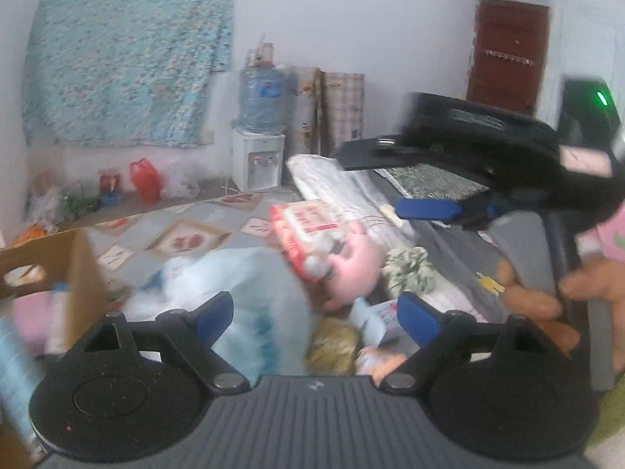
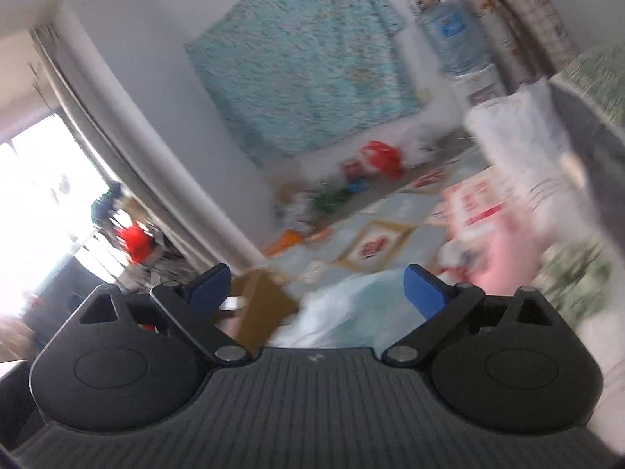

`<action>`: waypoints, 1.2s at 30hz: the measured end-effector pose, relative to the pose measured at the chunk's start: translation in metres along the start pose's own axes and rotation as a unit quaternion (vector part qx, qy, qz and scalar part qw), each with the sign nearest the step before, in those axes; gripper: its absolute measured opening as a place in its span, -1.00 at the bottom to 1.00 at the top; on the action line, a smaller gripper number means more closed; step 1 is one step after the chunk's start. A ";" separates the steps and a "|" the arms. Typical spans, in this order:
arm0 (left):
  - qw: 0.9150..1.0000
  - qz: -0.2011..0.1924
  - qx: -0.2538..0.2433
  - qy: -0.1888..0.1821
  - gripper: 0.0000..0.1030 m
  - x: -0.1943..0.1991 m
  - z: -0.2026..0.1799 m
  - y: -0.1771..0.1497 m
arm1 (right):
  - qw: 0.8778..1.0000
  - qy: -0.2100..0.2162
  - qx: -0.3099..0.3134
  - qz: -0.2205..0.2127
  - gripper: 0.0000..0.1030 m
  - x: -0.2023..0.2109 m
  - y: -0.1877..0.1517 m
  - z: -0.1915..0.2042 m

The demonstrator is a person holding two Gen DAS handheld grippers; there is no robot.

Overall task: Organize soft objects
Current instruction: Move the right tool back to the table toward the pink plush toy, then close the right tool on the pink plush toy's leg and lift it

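Note:
My left gripper (image 1: 316, 312) is open and empty above a heap of soft things. The heap holds a pale blue fluffy item (image 1: 250, 293), a pink plush (image 1: 351, 265), a green-and-white scrunchie (image 1: 410, 269) and a yellowish bundle (image 1: 336, 346). A red-and-white packet (image 1: 308, 230) lies on the pink plush. My right gripper (image 2: 316, 289) is open and empty; its view is blurred and tilted, with the pale blue item (image 2: 351, 308) below it. The right gripper also shows in the left wrist view (image 1: 425, 209), held in a hand at the right.
A cardboard box (image 1: 50, 262) with pink cloth inside stands at the left; it also shows in the right wrist view (image 2: 265, 305). A water dispenser (image 1: 258, 156), rolled mats and bags line the far wall. A patterned floor mat (image 1: 183, 238) lies beyond the heap.

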State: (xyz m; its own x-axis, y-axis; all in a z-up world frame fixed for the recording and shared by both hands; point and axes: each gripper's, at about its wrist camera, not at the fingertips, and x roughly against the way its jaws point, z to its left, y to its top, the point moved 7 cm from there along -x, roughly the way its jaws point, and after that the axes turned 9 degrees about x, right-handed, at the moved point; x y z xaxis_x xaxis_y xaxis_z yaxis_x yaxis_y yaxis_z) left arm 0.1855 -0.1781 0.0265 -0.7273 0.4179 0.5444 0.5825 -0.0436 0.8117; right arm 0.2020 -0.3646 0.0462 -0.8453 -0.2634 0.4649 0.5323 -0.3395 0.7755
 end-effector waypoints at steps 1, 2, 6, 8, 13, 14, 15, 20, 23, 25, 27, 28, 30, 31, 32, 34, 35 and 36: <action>1.000 0.005 -0.003 0.000 0.76 -0.012 -0.006 0.000 | 1.000 -0.020 0.007 0.015 0.86 -0.009 0.004 -0.011; 1.000 0.014 -0.002 -0.004 0.75 -0.026 -0.014 -0.001 | 0.999 -0.032 0.012 0.028 0.86 -0.018 0.006 -0.020; 0.998 0.053 0.024 -0.021 0.55 -0.058 -0.013 -0.012 | 0.992 -0.046 0.071 0.097 0.86 -0.065 0.004 -0.035; 0.996 0.072 0.038 -0.022 0.46 -0.070 -0.005 -0.019 | 0.987 -0.047 0.106 0.110 0.86 -0.086 0.006 -0.037; 0.994 0.100 0.053 -0.012 0.31 -0.085 0.015 -0.034 | 0.974 -0.046 0.165 0.145 0.81 -0.134 0.007 -0.042; 0.993 0.102 0.054 -0.011 0.30 -0.085 0.016 -0.035 | 0.972 -0.051 0.171 0.155 0.81 -0.139 0.001 -0.040; 0.993 0.103 0.054 -0.011 0.30 -0.086 0.018 -0.036 | 0.968 -0.059 0.174 0.170 0.80 -0.147 -0.004 -0.044; 0.992 0.110 0.056 -0.015 0.30 -0.081 0.024 -0.046 | 0.952 -0.086 0.222 0.190 0.28 -0.158 -0.019 -0.058; 0.991 0.118 0.056 -0.027 0.30 -0.074 0.025 -0.055 | 0.949 -0.107 0.226 0.194 -0.65 -0.156 -0.020 -0.067; 0.991 0.118 0.054 -0.035 0.30 -0.065 0.024 -0.059 | 0.949 -0.116 0.234 0.175 -0.68 -0.149 -0.017 -0.069; 0.991 0.115 0.046 -0.045 0.30 -0.056 0.023 -0.063 | 0.956 -0.117 0.222 0.155 -0.72 -0.143 -0.011 -0.070; 0.992 0.112 0.042 -0.050 0.30 -0.053 0.022 -0.065 | 0.960 -0.115 0.212 0.142 -0.72 -0.138 -0.005 -0.070; 0.992 0.110 0.039 -0.055 0.30 -0.043 0.019 -0.067 | 0.967 -0.105 0.200 0.118 -0.73 -0.130 0.007 -0.067; 0.992 0.108 0.035 -0.059 0.30 -0.038 0.016 -0.068 | 0.972 -0.092 0.187 0.107 -0.73 -0.123 0.014 -0.064; 0.992 0.105 0.030 -0.063 0.31 -0.033 0.015 -0.068 | 0.976 -0.082 0.179 0.099 -0.73 -0.117 0.019 -0.060; 0.992 0.101 0.025 -0.066 0.32 -0.021 0.015 -0.070 | 0.981 -0.058 0.168 0.079 -0.73 -0.101 0.028 -0.047; 0.992 0.100 0.023 -0.068 0.32 -0.017 0.015 -0.071 | 0.983 -0.042 0.164 0.072 -0.73 -0.092 0.031 -0.038; 0.993 0.099 0.021 -0.069 0.33 -0.012 0.016 -0.073 | 0.985 -0.023 0.158 0.063 -0.73 -0.081 0.033 -0.028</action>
State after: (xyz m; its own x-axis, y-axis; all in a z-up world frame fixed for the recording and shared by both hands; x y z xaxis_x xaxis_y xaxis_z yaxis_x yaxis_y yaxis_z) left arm 0.1573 -0.1652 -0.0423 -0.5427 0.5247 0.6558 0.7252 -0.1011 0.6810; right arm 0.2891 -0.3800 0.0218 -0.7792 -0.2407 0.5787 0.5978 -0.0078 0.8016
